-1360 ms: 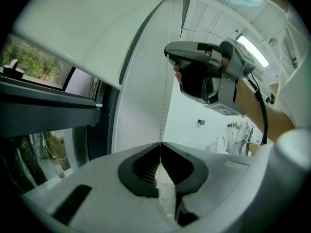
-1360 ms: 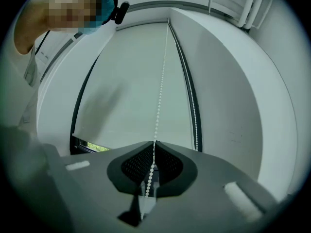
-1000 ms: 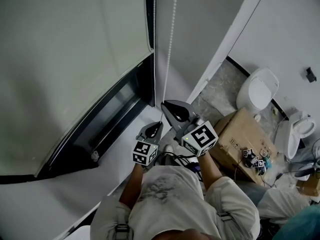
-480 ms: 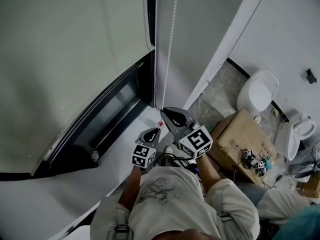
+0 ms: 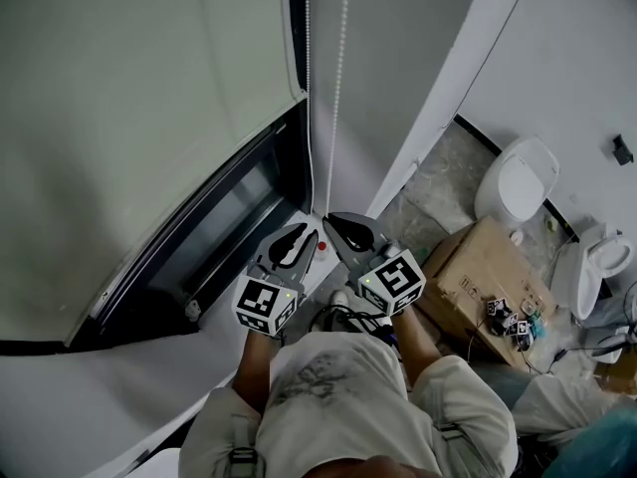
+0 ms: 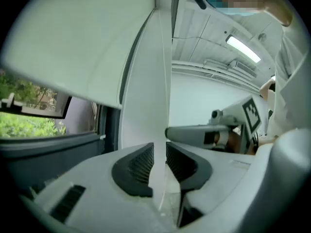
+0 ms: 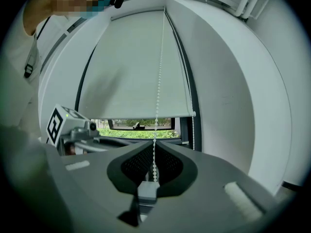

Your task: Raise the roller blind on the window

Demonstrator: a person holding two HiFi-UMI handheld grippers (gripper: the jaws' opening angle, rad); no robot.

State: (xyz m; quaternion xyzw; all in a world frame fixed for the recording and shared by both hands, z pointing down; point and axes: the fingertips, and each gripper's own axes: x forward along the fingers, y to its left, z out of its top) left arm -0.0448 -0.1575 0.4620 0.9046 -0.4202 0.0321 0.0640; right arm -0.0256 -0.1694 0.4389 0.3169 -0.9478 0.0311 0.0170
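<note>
Two grippers are nearest to us, side by side just beyond our beige shirt (image 5: 328, 386) and above the white sill (image 5: 119, 401). Our left gripper (image 5: 291, 242), its black-and-white marker cube (image 5: 267, 305) turned towards us, has just been opening its jaws. They stand apart with a clear gap. We see nothing pressed between the ribbed black pads (image 6: 138, 164), only a white strip of frame beyond them. Our right gripper (image 7: 154, 161) sits just beside it, jaws drawn nearly together and clamped on the white beaded pull chain (image 7: 158, 81). The chain leaves the pads and runs straight up in front of the blind. A second strand hangs beside the blind's right edge. Farther on, the pale grey fabric roller blind (image 7: 131, 67) covers most of the window (image 7: 133, 124). Its bottom rail hangs a little above the window's lower edge, leaving a low strip of glass with green foliage outside. Off to the right, down on the speckled floor, stand a brown cardboard box (image 5: 478, 267) and a white toilet (image 5: 515, 179).
</note>
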